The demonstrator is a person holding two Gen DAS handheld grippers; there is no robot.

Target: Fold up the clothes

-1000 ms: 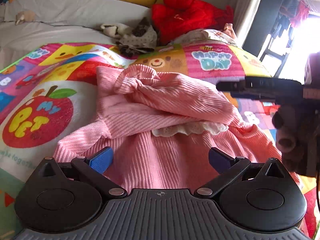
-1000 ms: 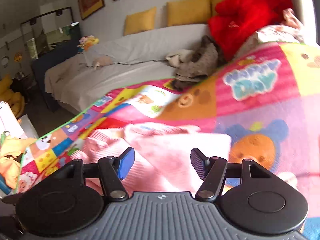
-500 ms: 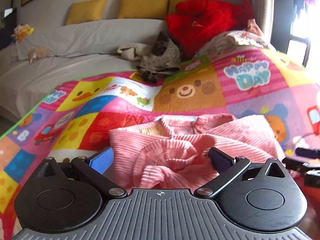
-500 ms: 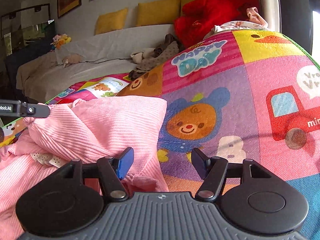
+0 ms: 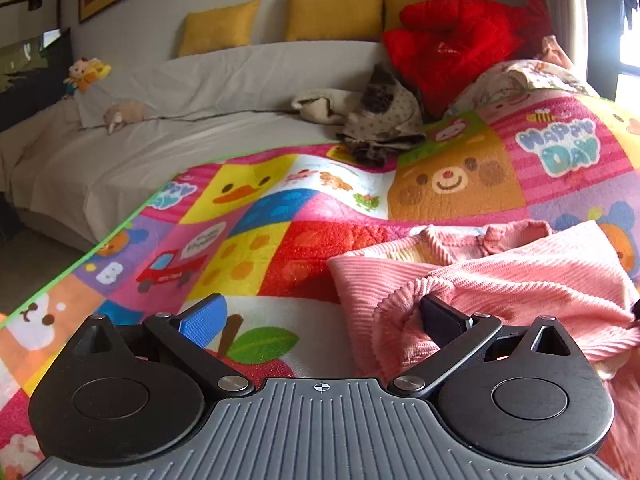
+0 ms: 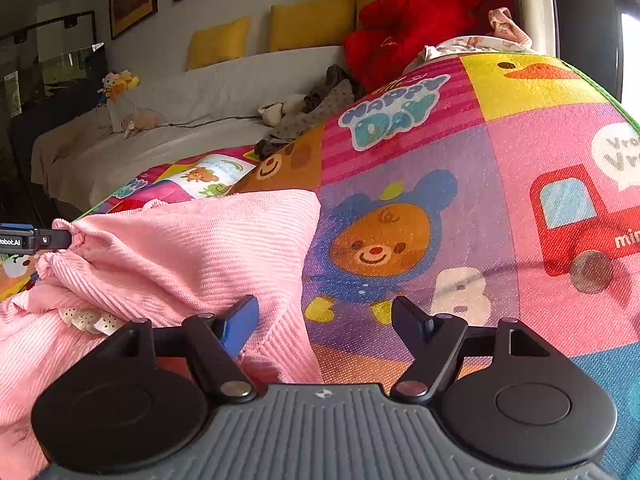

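Note:
A pink ribbed garment lies bunched on a colourful cartoon play mat. My left gripper is open; its right finger pokes into a fold at the garment's left edge, its blue left finger over bare mat. In the right wrist view the garment lies at the left with white lace trim showing. My right gripper is open at the garment's right edge; its blue left finger touches the cloth. The left gripper's tip shows at the far left, against the cloth.
Behind the mat a grey sheet covers the bed, with yellow pillows, a red plush heap, a grey-brown clothes pile and small soft toys. The mat's green edge drops off at the left.
Both grippers have dropped low toward the mat. The left has swung left to the garment's left edge; the right has settled at its right edge. Both stay open.

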